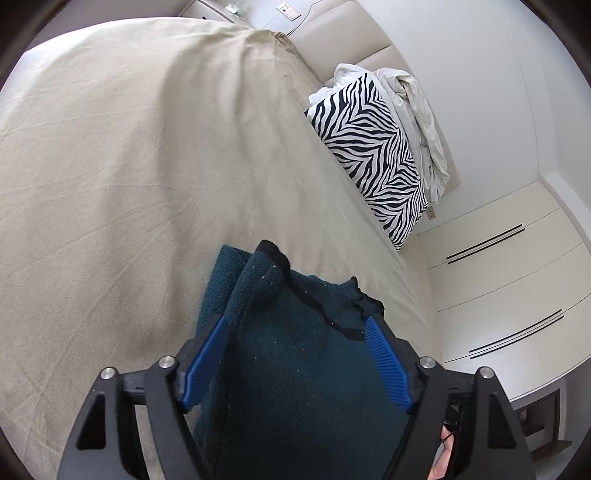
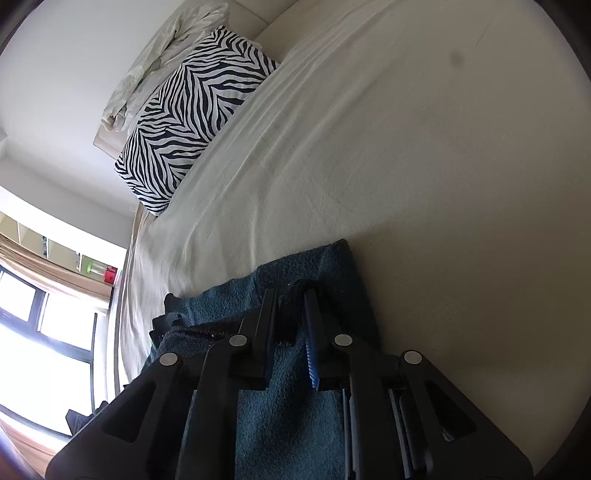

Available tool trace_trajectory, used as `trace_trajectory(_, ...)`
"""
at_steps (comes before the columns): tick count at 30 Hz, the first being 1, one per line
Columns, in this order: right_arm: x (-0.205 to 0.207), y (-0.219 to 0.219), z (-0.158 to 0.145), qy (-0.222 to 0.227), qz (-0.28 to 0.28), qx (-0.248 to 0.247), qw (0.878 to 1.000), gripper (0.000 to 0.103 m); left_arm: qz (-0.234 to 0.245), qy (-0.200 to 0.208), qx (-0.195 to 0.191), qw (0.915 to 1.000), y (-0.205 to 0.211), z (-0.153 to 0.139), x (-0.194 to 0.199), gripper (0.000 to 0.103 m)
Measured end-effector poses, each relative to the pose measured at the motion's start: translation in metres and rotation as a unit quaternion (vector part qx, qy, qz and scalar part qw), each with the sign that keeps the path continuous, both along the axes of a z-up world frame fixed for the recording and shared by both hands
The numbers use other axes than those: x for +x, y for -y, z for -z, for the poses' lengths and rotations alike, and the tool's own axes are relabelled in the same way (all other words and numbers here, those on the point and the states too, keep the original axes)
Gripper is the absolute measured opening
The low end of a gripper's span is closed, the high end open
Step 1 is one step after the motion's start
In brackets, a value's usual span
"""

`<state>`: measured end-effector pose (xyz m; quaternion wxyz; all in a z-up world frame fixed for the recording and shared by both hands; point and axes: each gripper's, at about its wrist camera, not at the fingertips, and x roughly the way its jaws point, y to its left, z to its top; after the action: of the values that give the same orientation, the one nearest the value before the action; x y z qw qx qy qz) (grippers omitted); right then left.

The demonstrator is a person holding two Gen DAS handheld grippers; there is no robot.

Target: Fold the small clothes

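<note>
We are seeing the bed carrying a dark teal garment, with a zebra-striped pillow lying at its head.

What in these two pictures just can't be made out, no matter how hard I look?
- Teal garment, left view: its near part runs under the left gripper and off the bottom edge, so its kind stays unclear.
- Right view: the right gripper covers the spot where it pinches the cloth.
- Things on the window shelf, right view: too small, washed out by glare.
- Wall plate, left view: too small.
</note>
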<state>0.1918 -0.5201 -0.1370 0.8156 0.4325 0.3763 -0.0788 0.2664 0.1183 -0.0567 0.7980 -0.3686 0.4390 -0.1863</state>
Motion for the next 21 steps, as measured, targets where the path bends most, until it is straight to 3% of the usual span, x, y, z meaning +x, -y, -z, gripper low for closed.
trace_trajectory(3, -0.014, 0.003, -0.009, -0.001, 0.007, -0.019, 1.0, 0.029, 0.0, 0.011, 0.008, 0.9999, -0.01, -0.007, -0.019, 0.079)
trace_trajectory(4, -0.021, 0.004, -0.013, 0.001, 0.013, -0.024, 1.0, 0.045, 0.002, 0.017, 0.016, 0.9997, -0.012, -0.009, -0.025, 0.079)
trace_trajectory(5, -0.031, 0.006, -0.018, 0.004, 0.021, -0.03, 0.999, 0.051, 0.005, 0.024, 0.027, 0.9994, -0.013, -0.011, -0.033, 0.079)
trace_trajectory(9, -0.057, 0.0, -0.031, 0.005, -0.004, -0.051, 0.999, 0.051, 0.023, 0.046, 0.072, 0.996, -0.008, -0.013, -0.065, 0.079)
trace_trajectory(16, -0.091, -0.047, -0.04, -0.032, -0.089, -0.158, 0.983, 0.049, 0.038, 0.073, 0.113, 0.9901, -0.002, -0.001, -0.108, 0.078)
trace_trajectory(21, -0.108, -0.058, -0.037, -0.05, -0.087, -0.182, 0.978, 0.041, 0.05, 0.065, 0.106, 0.991, -0.001, 0.013, -0.116, 0.06)
